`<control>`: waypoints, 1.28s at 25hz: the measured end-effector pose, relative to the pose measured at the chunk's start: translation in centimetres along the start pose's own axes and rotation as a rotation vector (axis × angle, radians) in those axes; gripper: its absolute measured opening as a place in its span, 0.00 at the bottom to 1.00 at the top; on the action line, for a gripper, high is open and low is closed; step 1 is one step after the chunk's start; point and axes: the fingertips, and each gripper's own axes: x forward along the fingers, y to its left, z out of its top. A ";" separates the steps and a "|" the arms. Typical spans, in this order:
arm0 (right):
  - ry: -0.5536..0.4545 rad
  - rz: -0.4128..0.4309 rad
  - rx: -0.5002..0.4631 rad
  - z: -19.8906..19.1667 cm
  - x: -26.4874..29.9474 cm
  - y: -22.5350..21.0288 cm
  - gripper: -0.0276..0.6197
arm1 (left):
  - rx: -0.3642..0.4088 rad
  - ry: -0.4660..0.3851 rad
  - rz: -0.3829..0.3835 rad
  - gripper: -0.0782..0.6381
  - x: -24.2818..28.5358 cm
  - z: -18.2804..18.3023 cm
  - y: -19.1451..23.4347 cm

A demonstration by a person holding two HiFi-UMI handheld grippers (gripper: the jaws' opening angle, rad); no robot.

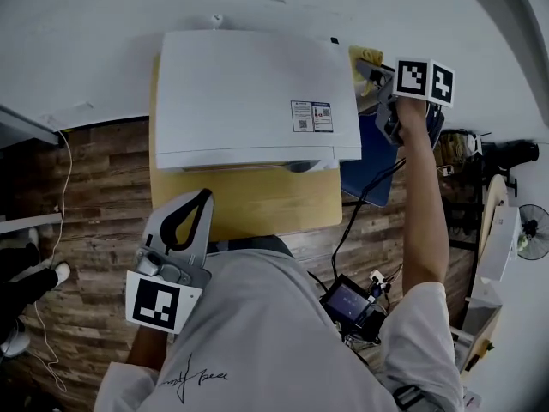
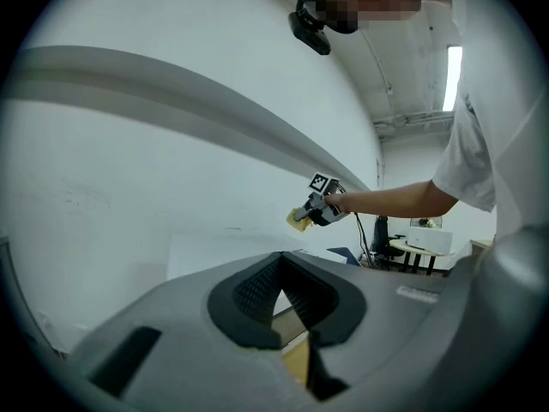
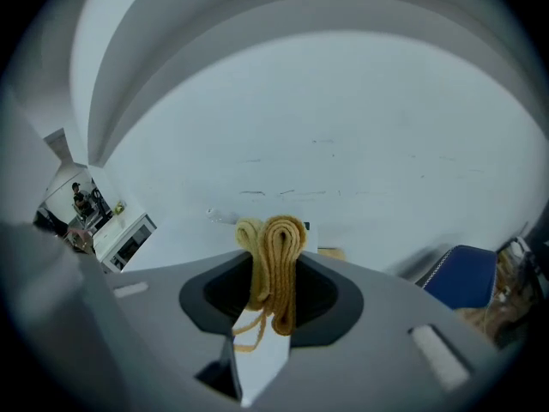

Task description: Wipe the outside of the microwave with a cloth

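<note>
my right gripper [image 1: 371, 73]: jaws clenched on yellow cloth [image 1: 364, 56] at microwave [image 1: 249, 93] right rear edge. my left gripper [image 1: 202, 199]: jaws closed, empty, over table [image 1: 257, 206] front edge.

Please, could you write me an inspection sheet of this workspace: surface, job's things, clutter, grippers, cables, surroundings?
Surface: wooden table, mostly covered by the microwave.
Job's things: white microwave; yellow cloth at its right rear corner.
Clutter: nothing seen on the table.
Grippers: right gripper shut on the cloth; left gripper shut, empty, held before the table's front.
Cables: black cable hangs from the right gripper; white cable on the floor.
Surroundings: white wall, wooden floor, blue chair, fan.
</note>
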 end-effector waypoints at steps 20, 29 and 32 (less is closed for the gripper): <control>0.173 -0.121 0.023 0.5 6.7 -6.2 0.23 | -0.039 0.047 0.004 0.10 3.7 -1.3 0.3; 0.190 -0.128 0.039 0.2 7.2 -5.8 0.23 | -0.030 0.054 0.041 0.10 3.7 -1.3 1.6; 0.192 -0.135 0.047 0.2 7.2 -5.7 0.23 | -0.022 0.053 0.023 0.10 3.8 -1.2 1.3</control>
